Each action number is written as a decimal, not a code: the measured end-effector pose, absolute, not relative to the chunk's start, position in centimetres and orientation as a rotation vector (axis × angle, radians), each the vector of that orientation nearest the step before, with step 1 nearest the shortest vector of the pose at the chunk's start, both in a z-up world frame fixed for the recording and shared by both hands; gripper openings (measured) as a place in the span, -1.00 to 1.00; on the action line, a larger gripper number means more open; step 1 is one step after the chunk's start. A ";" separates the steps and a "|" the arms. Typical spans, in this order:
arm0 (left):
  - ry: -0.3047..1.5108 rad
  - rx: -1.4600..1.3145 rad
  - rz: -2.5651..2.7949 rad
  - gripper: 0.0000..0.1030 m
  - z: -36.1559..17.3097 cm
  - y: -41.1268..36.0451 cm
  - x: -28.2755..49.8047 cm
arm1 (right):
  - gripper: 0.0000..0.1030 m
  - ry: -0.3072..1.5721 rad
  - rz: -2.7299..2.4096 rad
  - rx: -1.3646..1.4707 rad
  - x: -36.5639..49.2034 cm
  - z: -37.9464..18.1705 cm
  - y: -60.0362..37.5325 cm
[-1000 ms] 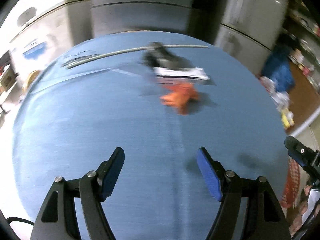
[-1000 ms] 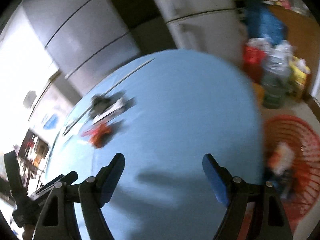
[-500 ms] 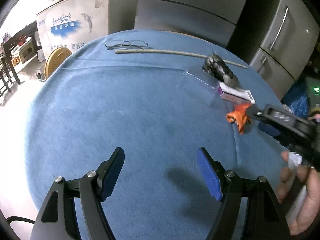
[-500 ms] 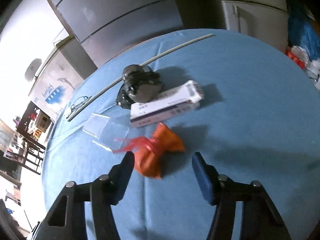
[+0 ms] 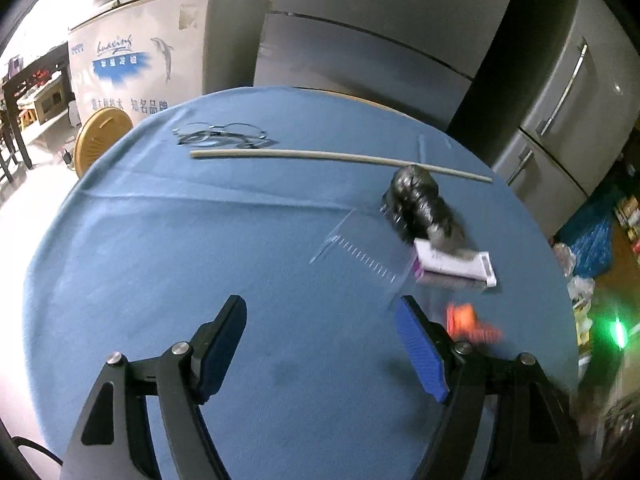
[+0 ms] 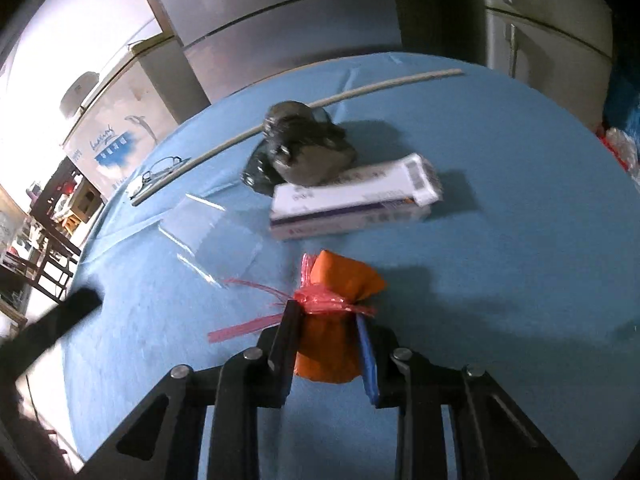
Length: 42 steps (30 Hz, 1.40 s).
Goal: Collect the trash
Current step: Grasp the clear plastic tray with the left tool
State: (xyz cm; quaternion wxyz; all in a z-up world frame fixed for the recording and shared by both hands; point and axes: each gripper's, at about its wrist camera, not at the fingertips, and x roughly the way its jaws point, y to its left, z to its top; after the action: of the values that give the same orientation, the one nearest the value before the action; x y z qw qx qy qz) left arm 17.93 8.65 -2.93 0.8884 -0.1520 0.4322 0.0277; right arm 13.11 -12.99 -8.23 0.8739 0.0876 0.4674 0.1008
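Left wrist view
Landmark: white carton (image 5: pixel 454 266), lying flat on the blue table cloth (image 5: pixel 200 260).
Left gripper (image 5: pixel 320 346): jaws stand moderately wide with nothing between the blue pads; only bare cloth shows in the gap.
Pose: angled steeply down at the table, hovering on the near side of the carton, well apart from it.
Orange packet (image 5: pixel 466 322): blurred, just beyond the gripper's right finger, near the carton's front edge.
Clear plastic sheet (image 5: pixel 360 256): flat, touching the carton's left end.
Black crumpled bag (image 5: pixel 420 208): behind the carton, seemingly overlapping it.
Pale stick (image 5: pixel 340 158) and spectacles (image 5: pixel 220 136): farther back from the carton; probably not trash.
Reason for placing: judged as standing by, free for the next piece.

Right wrist view
Right gripper (image 6: pixel 326 338): jaws have just closed, pads pressed on either side of the orange packet (image 6: pixel 340 312).
Orange packet: in front of the carton (image 6: pixel 352 204), apart from it, apparently resting on the cloth; red plastic ties trail to its left.
Pose: tilted down over the packet, approaching from the near side.
Reason for hold: a grip across the soft body, below the tied neck, suits lifting it away.
Remaining: carton, sheet (image 6: pixel 212 232) and black bag (image 6: pixel 304 148) uncollected.
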 end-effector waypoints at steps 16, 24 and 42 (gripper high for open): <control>1.053 -0.218 0.203 0.68 -6.9 3.7 27.5 | -0.44 0.957 0.238 0.284 9.1 -8.0 -17.1; 1.031 -0.206 0.112 0.48 -6.8 5.3 23.6 | -0.44 0.936 0.253 0.292 8.3 -7.5 -17.1; 0.977 -0.165 0.009 0.49 -2.7 2.6 13.7 | -0.44 0.872 0.185 0.323 0.9 -5.1 -20.3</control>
State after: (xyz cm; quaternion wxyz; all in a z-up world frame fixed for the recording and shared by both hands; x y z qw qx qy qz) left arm 13.66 2.59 -2.72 0.8799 -0.0794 0.4686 0.0042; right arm 0.91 -20.35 -5.07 0.8897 0.1556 0.4198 0.0893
